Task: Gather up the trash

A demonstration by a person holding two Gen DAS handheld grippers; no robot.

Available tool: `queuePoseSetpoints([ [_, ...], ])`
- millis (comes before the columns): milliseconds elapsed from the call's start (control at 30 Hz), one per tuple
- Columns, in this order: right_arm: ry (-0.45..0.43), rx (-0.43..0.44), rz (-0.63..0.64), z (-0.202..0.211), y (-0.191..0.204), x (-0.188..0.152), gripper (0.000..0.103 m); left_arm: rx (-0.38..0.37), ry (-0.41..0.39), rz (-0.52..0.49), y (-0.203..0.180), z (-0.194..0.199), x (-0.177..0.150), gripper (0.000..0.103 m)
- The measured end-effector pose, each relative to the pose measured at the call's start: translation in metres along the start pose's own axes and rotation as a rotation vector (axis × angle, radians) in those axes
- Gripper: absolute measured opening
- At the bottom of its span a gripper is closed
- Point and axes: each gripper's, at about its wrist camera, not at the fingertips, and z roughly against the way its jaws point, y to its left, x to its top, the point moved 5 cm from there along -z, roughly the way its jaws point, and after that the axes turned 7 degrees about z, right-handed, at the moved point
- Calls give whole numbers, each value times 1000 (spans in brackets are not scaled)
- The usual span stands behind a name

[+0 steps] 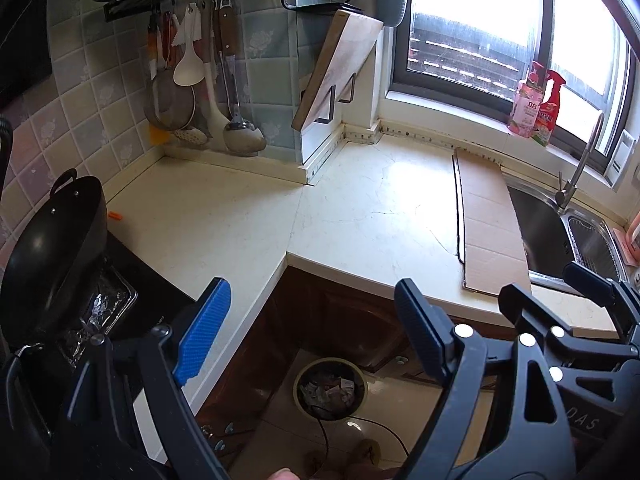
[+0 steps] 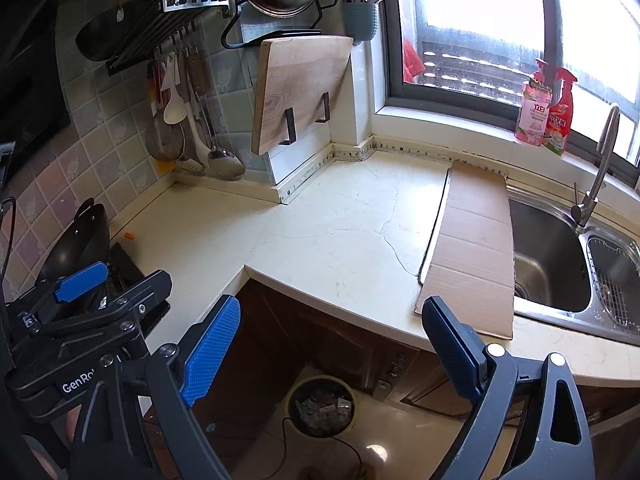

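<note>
Both grippers, left [image 1: 312,332] and right [image 2: 336,344], hang spread apart and empty above the trash bin [image 2: 321,406] on the floor; a small orange scrap [image 2: 129,235] lies near the countertop's [image 2: 320,220] left edge.

Window [image 2: 500,28]: bright daylight, above sink [image 2: 552,256] | tiled wall [image 2: 120,128]: left of window | cream countertop [image 2: 340,224]: below window | glossy floor [image 2: 400,432]: beneath countertop

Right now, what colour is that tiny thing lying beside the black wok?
Orange, clearest in the left wrist view.
</note>
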Motion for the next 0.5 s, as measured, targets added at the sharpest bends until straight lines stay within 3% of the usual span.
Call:
queuePoseSetpoints([
  [500, 11, 14, -3, -5, -3, -2, 94, 8, 13, -1, 4, -6, -1, 82],
])
